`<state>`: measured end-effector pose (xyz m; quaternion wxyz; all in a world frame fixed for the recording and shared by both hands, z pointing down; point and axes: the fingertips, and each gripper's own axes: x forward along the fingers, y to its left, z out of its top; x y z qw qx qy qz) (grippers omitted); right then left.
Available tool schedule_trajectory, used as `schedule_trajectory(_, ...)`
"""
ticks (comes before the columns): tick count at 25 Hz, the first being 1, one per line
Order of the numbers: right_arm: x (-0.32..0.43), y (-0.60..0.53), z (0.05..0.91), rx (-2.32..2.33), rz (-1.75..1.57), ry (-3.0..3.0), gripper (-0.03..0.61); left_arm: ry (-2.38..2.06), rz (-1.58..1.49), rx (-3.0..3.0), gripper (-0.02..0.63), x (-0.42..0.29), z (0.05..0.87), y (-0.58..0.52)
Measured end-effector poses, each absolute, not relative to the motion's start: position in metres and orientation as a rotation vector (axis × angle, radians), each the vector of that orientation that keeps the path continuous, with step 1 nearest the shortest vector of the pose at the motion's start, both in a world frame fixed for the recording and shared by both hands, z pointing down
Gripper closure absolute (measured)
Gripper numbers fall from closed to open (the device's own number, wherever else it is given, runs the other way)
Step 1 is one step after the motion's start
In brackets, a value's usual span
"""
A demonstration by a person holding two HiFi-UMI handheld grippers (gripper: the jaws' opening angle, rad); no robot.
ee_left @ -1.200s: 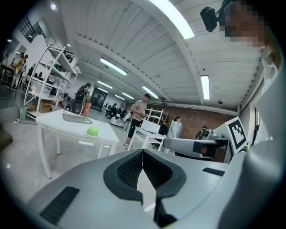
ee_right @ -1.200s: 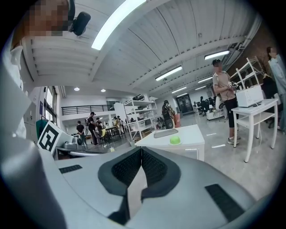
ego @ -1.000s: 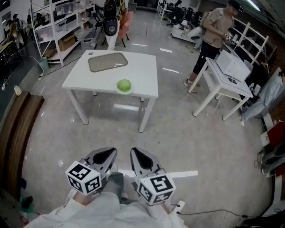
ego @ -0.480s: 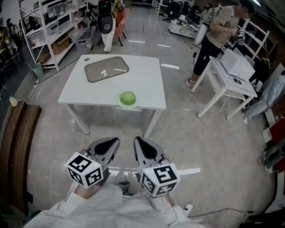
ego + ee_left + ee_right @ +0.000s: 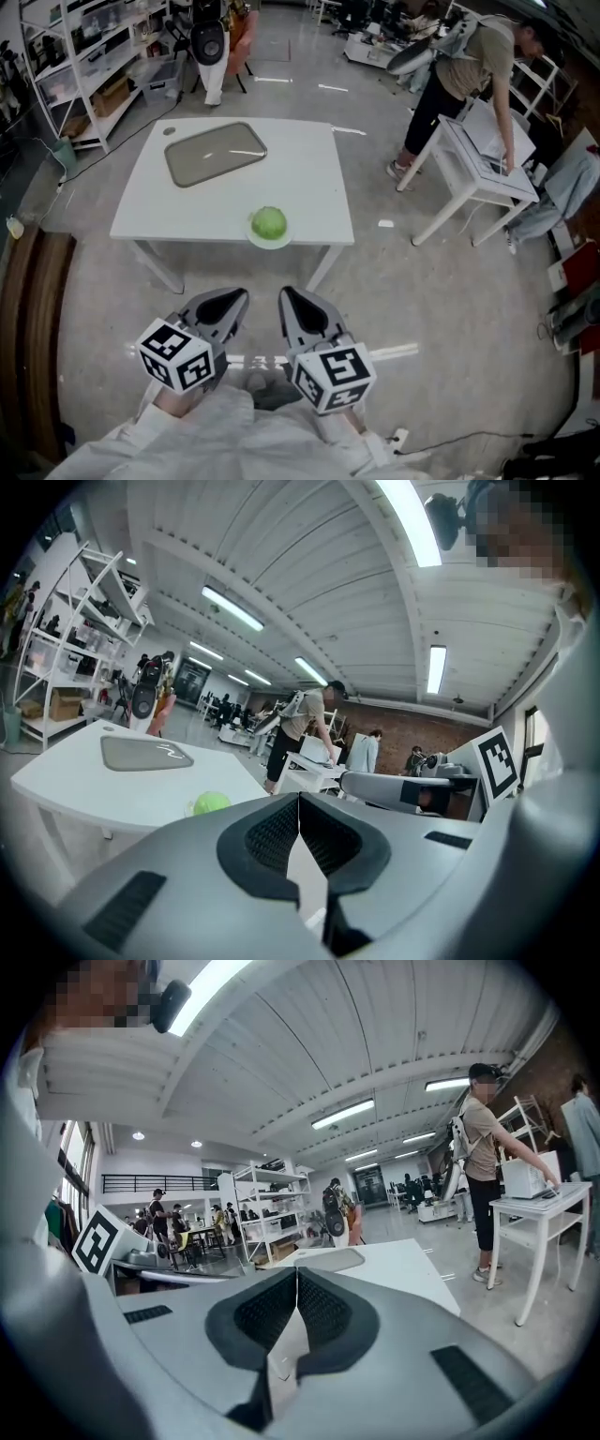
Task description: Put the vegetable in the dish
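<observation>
A round green vegetable [image 5: 269, 223] sits at the near edge of the white table [image 5: 309, 178], on what looks like a small pale plate. It shows again in the left gripper view [image 5: 212, 802]. A flat grey dish [image 5: 214, 153] lies at the table's far left, also seen as a grey dish [image 5: 145, 754] and a grey dish [image 5: 328, 1260] in the gripper views. My left gripper [image 5: 230, 302] and right gripper [image 5: 295, 300] hang side by side over the floor, short of the table. Both are shut and hold nothing: left gripper [image 5: 299, 803], right gripper [image 5: 297, 1274].
A person [image 5: 469, 66] bends over a white side table [image 5: 478, 169] at the right. Metal shelves [image 5: 84, 56] stand at the far left, a black fan [image 5: 208, 42] behind the table. A brown bench [image 5: 19, 309] runs along the left edge.
Both grippers have moved forward together, and the table with the vegetable now lies nearer. The person at the right has leaned over the side table.
</observation>
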<state>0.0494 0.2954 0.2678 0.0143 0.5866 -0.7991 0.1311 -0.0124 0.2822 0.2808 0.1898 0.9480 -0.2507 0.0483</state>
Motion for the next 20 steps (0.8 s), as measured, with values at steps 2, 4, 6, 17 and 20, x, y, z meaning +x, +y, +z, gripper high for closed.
schedule_trajectory(2,0.05,0.289,0.275,1.827,0.434,-2.47,0.565,-0.692,0.139,2.653,0.604,-0.011,0.288,0.275)
schedule_trajectory(4,0.051,0.283,0.281,1.828,0.447,-2.46,0.565,-0.68,0.143,2.638,0.604,-0.009,0.296,0.268)
schedule_trajectory(6,0.052,0.277,0.285,1.831,0.458,-2.447,0.565,-0.667,0.15,2.621,0.604,-0.007,0.302,0.26)
schedule_trajectory(17,0.071,0.217,0.29,1.802,0.49,-2.464,0.565,-0.715,0.184,2.602,0.604,0.012,0.307,0.203)
schedule_trajectory(20,0.076,0.195,0.289,1.777,0.485,-2.482,0.565,-0.74,0.199,2.606,0.604,0.021,0.308,0.185)
